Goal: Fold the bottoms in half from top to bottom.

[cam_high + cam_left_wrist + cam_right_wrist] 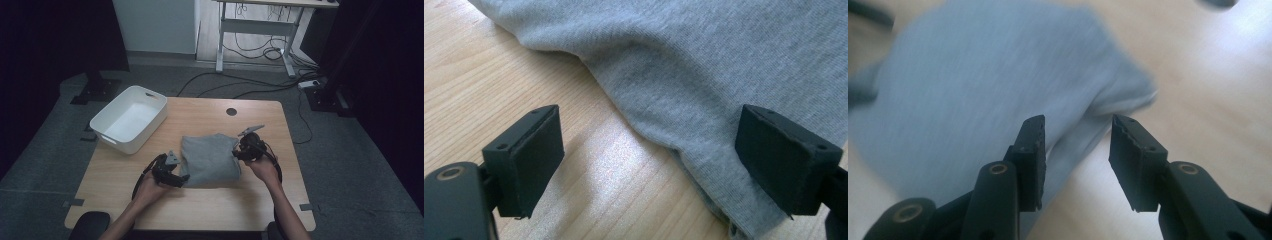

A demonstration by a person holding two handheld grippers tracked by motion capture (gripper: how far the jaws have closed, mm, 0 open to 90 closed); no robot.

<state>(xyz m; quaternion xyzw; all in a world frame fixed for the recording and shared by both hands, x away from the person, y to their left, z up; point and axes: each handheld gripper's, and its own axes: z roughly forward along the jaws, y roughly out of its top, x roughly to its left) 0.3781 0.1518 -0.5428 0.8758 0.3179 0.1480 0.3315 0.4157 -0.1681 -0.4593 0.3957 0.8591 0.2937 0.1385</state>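
While the folded grey cloth [210, 159] lies mid-table [200, 205] | left gripper [176, 176] spread wide at its near-left corner, holding nothing | right gripper [239, 154] parted over its right edge, gripping nothing | white bin [129, 119] far-left

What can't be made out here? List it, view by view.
- High view: what kind of garment the folded grey cloth is; too small, and folded.
- High view: whether the left gripper touches the cloth's edge; too small and dark.
- Right gripper view: the cloth's far edge, smeared by motion blur; a dark thing at the top edge is cut off.
- Left gripper view: the cloth's layers under its top fold.
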